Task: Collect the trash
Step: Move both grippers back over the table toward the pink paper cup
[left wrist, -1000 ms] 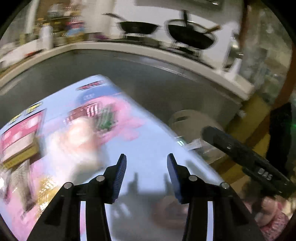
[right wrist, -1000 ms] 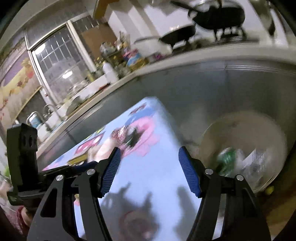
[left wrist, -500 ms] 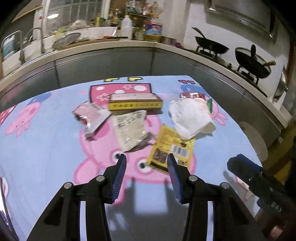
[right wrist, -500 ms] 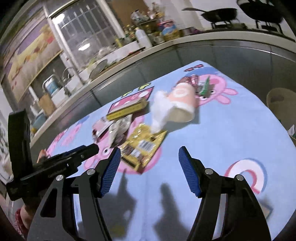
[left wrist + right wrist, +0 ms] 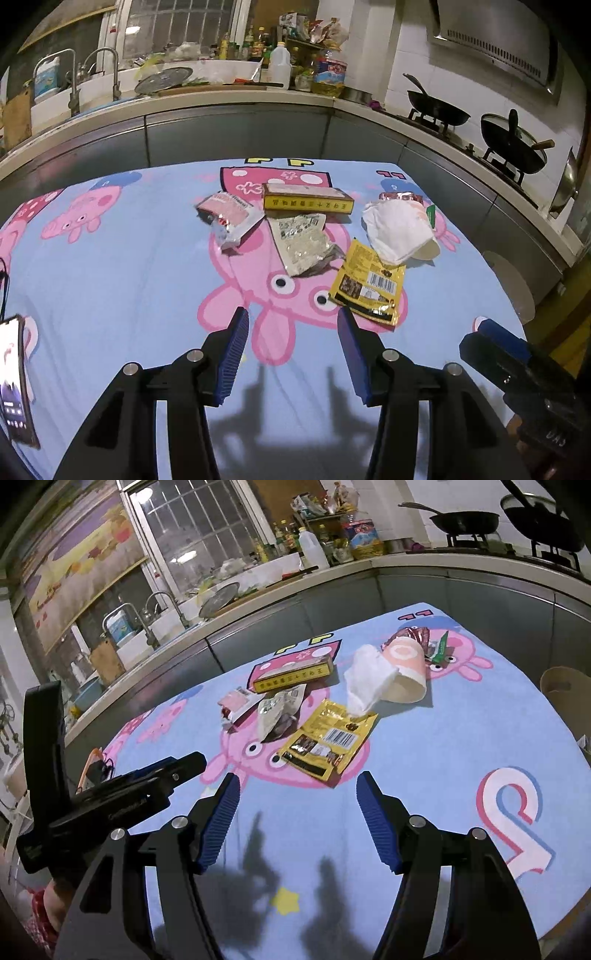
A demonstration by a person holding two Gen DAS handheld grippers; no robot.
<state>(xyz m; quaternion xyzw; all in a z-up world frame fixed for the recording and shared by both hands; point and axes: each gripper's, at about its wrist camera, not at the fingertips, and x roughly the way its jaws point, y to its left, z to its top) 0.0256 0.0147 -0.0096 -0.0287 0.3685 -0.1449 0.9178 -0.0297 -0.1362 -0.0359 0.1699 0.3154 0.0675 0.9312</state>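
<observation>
Trash lies in a cluster on the cartoon-print tablecloth: a yellow snack packet, a tipped paper cup with a white tissue, a clear crumpled wrapper, a pink-and-white packet and a yellow box. My left gripper hovers short of the pile, jaws opening, nothing between them. My right gripper is open and empty, just short of the yellow packet.
A phone lies at the table's left edge. A beige bin stands beyond the table's right side. A kitchen counter with sink taps, bottles and woks wraps around behind. A red-brown wrapper lies behind the cup.
Both views have swung left from the bin and table corner to the trash pile, which now sits sharp ahead of both grippers. The left jaws stand slightly wider.
</observation>
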